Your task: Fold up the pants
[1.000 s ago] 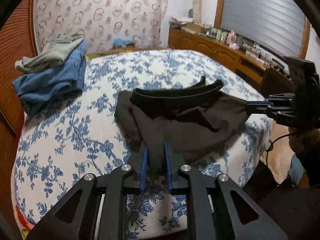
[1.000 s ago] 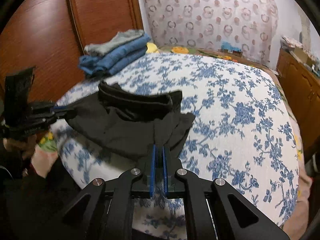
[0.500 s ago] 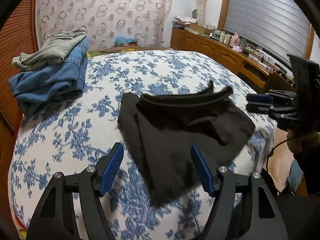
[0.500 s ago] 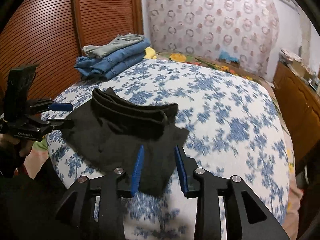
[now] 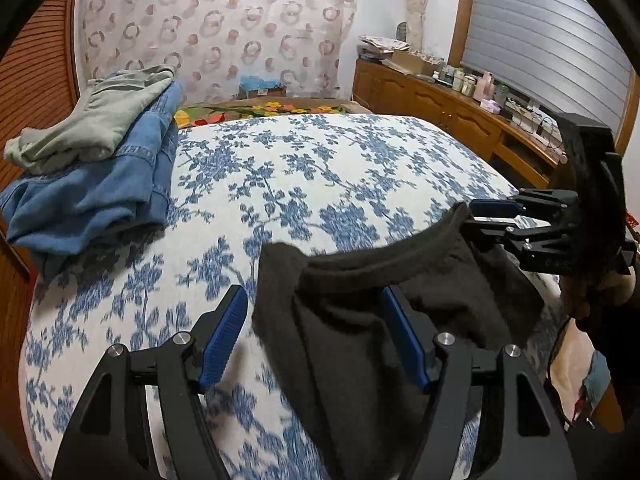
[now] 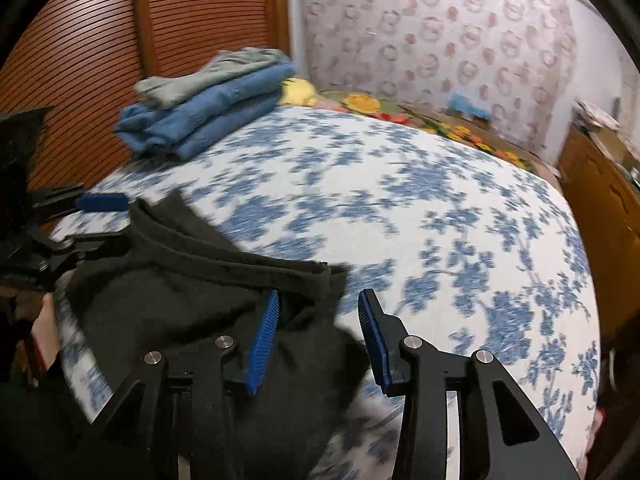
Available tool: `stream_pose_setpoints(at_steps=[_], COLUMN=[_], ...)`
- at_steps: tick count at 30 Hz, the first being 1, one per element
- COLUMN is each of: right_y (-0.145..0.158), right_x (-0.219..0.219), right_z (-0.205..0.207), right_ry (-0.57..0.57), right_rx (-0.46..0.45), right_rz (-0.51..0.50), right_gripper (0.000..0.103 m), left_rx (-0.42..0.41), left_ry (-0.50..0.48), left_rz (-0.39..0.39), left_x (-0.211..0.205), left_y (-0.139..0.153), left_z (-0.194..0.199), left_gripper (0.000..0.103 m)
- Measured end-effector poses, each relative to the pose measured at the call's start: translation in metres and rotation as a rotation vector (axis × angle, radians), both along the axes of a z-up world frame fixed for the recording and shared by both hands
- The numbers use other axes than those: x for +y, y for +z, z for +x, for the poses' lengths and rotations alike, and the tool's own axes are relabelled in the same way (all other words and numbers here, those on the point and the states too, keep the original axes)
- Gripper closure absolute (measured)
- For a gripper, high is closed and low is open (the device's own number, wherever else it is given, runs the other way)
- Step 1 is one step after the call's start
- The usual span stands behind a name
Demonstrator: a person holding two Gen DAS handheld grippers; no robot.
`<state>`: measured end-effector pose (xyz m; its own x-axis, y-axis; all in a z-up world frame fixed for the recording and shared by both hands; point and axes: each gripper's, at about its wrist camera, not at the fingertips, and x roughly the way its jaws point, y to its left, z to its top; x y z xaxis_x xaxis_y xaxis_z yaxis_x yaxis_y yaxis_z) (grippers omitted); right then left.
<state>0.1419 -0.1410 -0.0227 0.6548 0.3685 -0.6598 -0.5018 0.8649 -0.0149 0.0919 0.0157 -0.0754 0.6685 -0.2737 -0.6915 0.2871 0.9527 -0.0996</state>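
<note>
Cataloguing: one pair of black pants (image 5: 360,320), folded over on itself, lying on the bed (image 5: 320,168) at its near edge.
Position: at 6 o'clock in the left wrist view, at 8 o'clock in the right wrist view; waistband uppermost, curving along the far side of the heap.
Left tool (image 5: 316,336): jaws standing wide and just opened; dark cloth lies between the blue pads, pressed by neither.
Right tool (image 6: 318,340): jaws part open and just opened; one corner of the cloth sits under the gap, nothing gripped.
Handling: soft, limp and light by appearance; likely to sag and crumple wherever unsupported; fuzzy surface, unlikely to slip from ribbed pads.
Hold points: the thick waistband band, firmest part, one tool toward each end; alternatively the two near corners of the folded edge.
Neighbouring stock: stack of folded clothes (image 5: 92,172) at 10 o'clock, well apart from the pants.
</note>
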Motion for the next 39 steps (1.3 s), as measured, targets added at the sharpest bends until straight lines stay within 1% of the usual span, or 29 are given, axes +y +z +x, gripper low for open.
stream_pose_setpoints(at_steps=[4,6,10,13,15,19,23,24,25,26,27,28,30,34,36,39], right_y=[-0.006,-0.006,-0.004,-0.001,-0.001,-0.009,-0.014,-0.015,-0.014,-0.014,-0.012,-0.011,-0.01,-0.008,-0.007,-0.006], right_x=[-0.006,-0.006,-0.008,-0.01,-0.009,0.0,0.0,-0.001,-0.003,-0.004,-0.006,-0.007,-0.008,-0.005,-0.005,-0.008], right_z=[0.009,0.009,0.006,0.004,0.0,0.006,0.017,0.019,0.019,0.02,0.019,0.018,0.017,0.009,0.002,-0.007], right_ry=[-0.078,-0.089,-0.103,-0.094,-0.063,-0.033,-0.026,-0.025,-0.019,-0.017,-0.038,-0.062,-0.064,-0.078,-0.096,-0.103], right_rx=[0.012,0.016,0.007,0.012,0.028,0.059,0.097,0.099,0.101,0.099,0.08,0.066,0.067,0.052,0.037,0.041], right_rz=[0.006,0.017,0.028,0.055,0.073,0.06,0.09,0.096,0.103,0.112,0.11,0.105,0.115,0.082,0.061,0.067], right_gripper=[0.06,0.06,0.06,0.06,0.06,0.06,0.06,0.063,0.07,0.08,0.082,0.082,0.082,0.082,0.075,0.058], left_rx=[0.0,0.002,0.012,0.027,0.025,0.022,0.021,0.02,0.02,0.021,0.021,0.022,0.022,0.025,0.025,0.028], left_ry=[0.02,0.027,0.054,0.063,0.062,0.063,0.063,0.062,0.061,0.061,0.06,0.06,0.06,0.06,0.06,0.06], left_rz=[0.032,0.036,0.074,0.067,0.06,0.059,0.056,0.053,0.051,0.048,0.046,0.044,0.042,0.034,0.032,0.029], left_x=[-0.001,0.0,0.003,0.006,0.008,0.008,0.008,0.008,0.009,0.009,0.009,0.009,0.01,0.01,0.01,0.011], left_y=[-0.002,-0.003,-0.01,-0.014,-0.014,-0.016,-0.016,-0.017,-0.017,-0.017,-0.017,-0.017,-0.017,-0.018,-0.019,-0.019], left_z=[0.013,0.018,0.031,0.036,0.035,0.035,0.035,0.034,0.035,0.035,0.035,0.035,0.035,0.034,0.034,0.035], left_gripper=[0.033,0.033,0.033,0.033,0.033,0.033,0.033,0.033,0.033,0.033,0.033,0.033,0.033,0.033,0.033,0.033])
